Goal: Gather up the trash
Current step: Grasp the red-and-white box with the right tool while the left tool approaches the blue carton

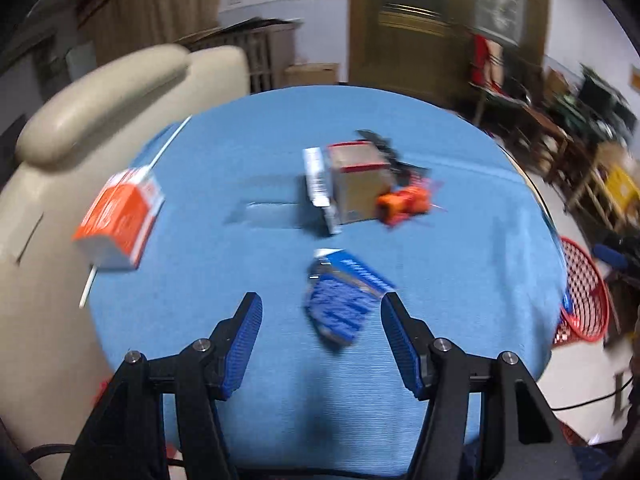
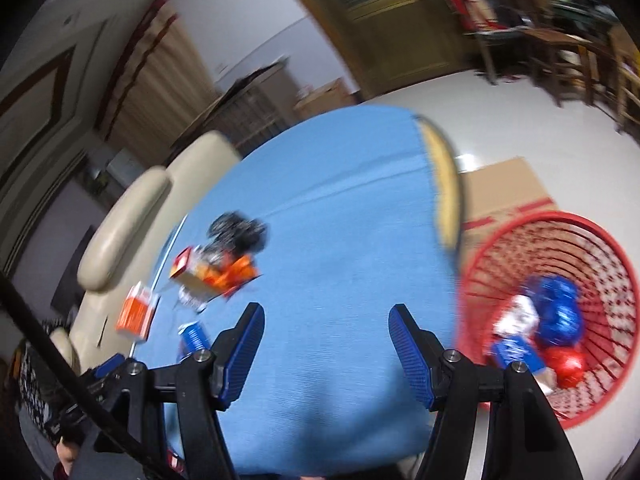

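Observation:
A round table with a blue cloth (image 1: 460, 248) holds the trash. My left gripper (image 1: 321, 301) is open above it. A blue packet (image 1: 344, 308) lies flat on the cloth just past its fingertips, with no pad touching it. Farther back stand a brown box with red trim (image 1: 358, 184), a silver wrapper (image 1: 318, 184), an orange wrapper (image 1: 404, 204) and a black lump (image 1: 380, 146). An orange carton with a straw (image 1: 120, 220) sits at the left edge. My right gripper (image 2: 327, 312) is open over bare cloth (image 2: 340, 200), with nothing between its fingers. The red basket (image 2: 540, 220) is to its right.
The red basket (image 1: 588, 264) stands on the floor by the table's right edge, with blue, red and white trash (image 2: 556, 320) inside. Behind it is a cardboard box (image 2: 508, 192). A beige sofa (image 1: 100, 96) borders the table's left. Wooden chairs (image 1: 560, 140) stand far right.

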Demonstrator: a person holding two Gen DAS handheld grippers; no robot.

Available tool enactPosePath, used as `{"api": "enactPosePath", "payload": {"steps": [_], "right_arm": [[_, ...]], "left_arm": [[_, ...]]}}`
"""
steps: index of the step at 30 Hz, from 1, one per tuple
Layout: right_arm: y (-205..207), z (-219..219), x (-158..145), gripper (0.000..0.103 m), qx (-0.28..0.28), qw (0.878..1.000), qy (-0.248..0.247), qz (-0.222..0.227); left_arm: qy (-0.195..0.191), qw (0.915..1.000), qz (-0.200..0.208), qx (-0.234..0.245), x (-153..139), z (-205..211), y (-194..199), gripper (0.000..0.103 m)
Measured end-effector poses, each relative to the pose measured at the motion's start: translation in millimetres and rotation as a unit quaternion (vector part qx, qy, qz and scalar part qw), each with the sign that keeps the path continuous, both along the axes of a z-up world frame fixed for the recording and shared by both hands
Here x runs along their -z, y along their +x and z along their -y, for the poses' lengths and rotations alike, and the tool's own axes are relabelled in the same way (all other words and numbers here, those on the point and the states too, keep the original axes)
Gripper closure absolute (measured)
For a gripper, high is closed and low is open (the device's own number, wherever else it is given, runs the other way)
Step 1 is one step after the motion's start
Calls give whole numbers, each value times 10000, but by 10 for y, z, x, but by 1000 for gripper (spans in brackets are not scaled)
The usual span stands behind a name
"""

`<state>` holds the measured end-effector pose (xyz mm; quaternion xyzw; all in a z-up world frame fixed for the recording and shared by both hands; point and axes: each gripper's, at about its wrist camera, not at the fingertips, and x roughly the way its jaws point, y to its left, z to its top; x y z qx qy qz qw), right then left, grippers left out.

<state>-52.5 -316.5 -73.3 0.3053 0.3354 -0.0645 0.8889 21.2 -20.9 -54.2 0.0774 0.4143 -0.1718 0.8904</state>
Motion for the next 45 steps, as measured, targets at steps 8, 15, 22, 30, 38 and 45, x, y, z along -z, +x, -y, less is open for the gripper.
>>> {"api": "enactPosePath", "payload": {"steps": [8,15,22,30,38,45], "right_arm": [[884,-790,-151,35,-1077,9937,-296,-116],[1658,-1444,-213,35,-1636,9831,-753,-320],[2236,-1871,-112,35,-1660,9779,-1129,-577],[2606,-2011,187,35,-1351,9791,-1184,-956],[2574,-1889,180,51,-1331,9816,-1121,-790],[2157,-1628,-21,51,-1353,9872,-754,-387]], "left_arm": [[-200,9996,-148,134,178,-95,109,38],[-383,9988,-287,45,303,-333,188,38],[-282,9994,-184,94,368,-479,153,38],[-353,9989,-200,243,378,-581,129,38],[-540,9951,-337,750,402,-430,186,33],[-821,9864,-671,1256,498,-104,422,28]]}}
